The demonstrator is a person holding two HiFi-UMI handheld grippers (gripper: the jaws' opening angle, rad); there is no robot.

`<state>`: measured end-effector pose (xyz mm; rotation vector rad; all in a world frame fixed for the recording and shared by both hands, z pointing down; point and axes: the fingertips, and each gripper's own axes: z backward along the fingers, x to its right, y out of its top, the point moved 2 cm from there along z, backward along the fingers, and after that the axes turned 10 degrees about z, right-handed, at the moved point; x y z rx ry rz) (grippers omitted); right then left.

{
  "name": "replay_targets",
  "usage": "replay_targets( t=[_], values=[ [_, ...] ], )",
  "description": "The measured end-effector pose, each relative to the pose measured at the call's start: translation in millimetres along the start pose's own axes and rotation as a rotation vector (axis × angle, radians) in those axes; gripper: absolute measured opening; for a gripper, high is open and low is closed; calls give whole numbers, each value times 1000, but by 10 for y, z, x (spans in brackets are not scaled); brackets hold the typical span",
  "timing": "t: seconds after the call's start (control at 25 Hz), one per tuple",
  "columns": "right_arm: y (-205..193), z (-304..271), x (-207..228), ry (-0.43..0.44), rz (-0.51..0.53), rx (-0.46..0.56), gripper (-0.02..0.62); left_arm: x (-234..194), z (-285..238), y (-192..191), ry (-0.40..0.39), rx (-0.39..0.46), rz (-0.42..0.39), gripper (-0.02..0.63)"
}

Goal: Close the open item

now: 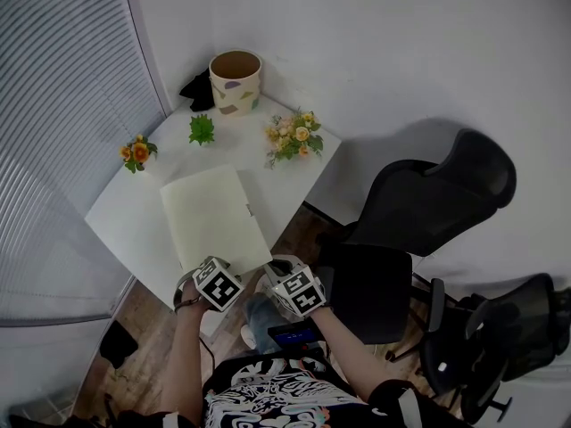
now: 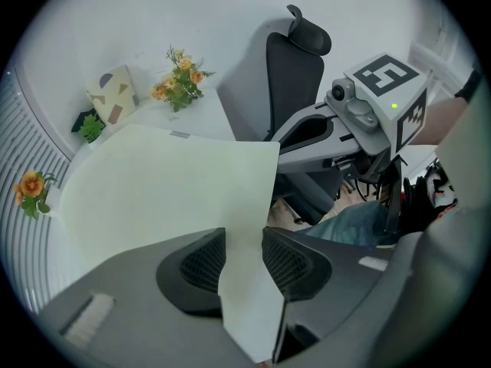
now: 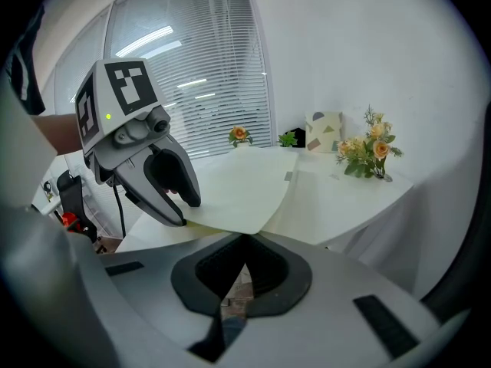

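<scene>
A cream folder (image 1: 214,217) lies on the white table (image 1: 116,221), its cover raised at the near edge. My left gripper (image 1: 202,269) is shut on the cover's near corner; in the left gripper view the cream sheet (image 2: 169,190) runs between the two pads of my left gripper (image 2: 244,259). The right gripper view shows that left gripper (image 3: 182,219) pinching the lifted cover (image 3: 238,186) above the lower page. My right gripper (image 3: 244,263) hangs shut and empty just off the table's near edge, beside the left one (image 1: 273,267).
At the table's far end stand a patterned pot (image 1: 235,82), a flower bunch (image 1: 294,136), a small green plant (image 1: 202,129) and an orange flower (image 1: 136,152). Black office chairs (image 1: 428,194) stand right of the table. Window blinds (image 1: 53,105) line the left.
</scene>
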<state>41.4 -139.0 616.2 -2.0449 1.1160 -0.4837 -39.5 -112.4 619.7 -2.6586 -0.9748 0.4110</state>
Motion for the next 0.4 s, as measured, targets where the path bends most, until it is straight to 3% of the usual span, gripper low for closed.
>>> replay_targets(
  t=[0.4],
  values=[
    [2,3,3,-14,-3,-3,3,-4,8,0,-5,8,6,147]
  ],
)
